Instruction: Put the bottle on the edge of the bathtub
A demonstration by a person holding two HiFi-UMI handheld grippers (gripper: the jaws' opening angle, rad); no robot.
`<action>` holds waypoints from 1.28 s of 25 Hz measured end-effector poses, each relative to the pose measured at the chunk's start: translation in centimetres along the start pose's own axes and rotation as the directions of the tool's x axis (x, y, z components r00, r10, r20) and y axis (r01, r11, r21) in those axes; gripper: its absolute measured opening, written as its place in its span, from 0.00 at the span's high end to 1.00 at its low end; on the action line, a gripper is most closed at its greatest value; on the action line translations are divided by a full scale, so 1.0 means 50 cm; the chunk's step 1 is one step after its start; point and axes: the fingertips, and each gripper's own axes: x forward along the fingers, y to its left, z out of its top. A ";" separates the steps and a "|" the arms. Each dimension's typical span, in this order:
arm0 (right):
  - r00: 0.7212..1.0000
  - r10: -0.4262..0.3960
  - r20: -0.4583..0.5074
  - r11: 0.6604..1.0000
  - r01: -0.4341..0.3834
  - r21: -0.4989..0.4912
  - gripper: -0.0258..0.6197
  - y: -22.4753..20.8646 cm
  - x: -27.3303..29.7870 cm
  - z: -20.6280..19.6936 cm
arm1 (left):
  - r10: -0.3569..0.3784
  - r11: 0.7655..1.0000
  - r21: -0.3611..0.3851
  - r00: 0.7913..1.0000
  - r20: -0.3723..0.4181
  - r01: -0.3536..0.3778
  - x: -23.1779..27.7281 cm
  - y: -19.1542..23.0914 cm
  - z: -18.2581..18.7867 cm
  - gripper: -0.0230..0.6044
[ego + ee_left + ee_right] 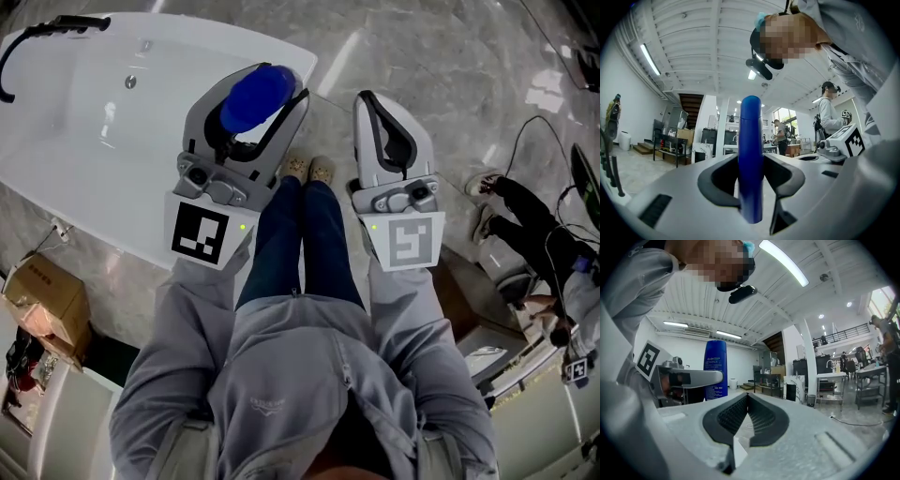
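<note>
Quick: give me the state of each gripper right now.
Left gripper: closed on the blue bottle.
Right gripper: closed, nothing between the jaws.

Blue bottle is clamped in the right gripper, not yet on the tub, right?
Wrong gripper: the left gripper is clamped on the blue bottle, as the left gripper view shows. The right gripper is shut, empty. Not yet on the bathtub.
</note>
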 end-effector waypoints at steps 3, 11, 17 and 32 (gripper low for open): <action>1.000 0.005 0.001 1.000 -0.005 -0.017 0.96 0.002 0.002 -0.019 | -0.003 1.000 0.002 1.000 0.009 0.003 0.000 0.002 -0.016 0.71; 0.999 0.023 -0.027 1.000 -0.023 -0.006 0.96 -0.011 0.024 -0.106 | -0.001 1.000 0.009 1.000 -0.005 0.001 0.020 0.029 -0.115 0.71; 0.999 0.037 -0.037 0.999 -0.038 -0.010 0.96 -0.010 0.030 -0.157 | -0.005 1.000 0.012 1.000 -0.010 0.005 0.036 0.032 -0.174 0.71; 0.992 0.072 -0.106 0.997 -0.074 -0.009 0.96 -0.007 0.088 -0.305 | -0.046 0.999 0.013 0.997 -0.058 0.047 0.070 0.049 -0.330 0.71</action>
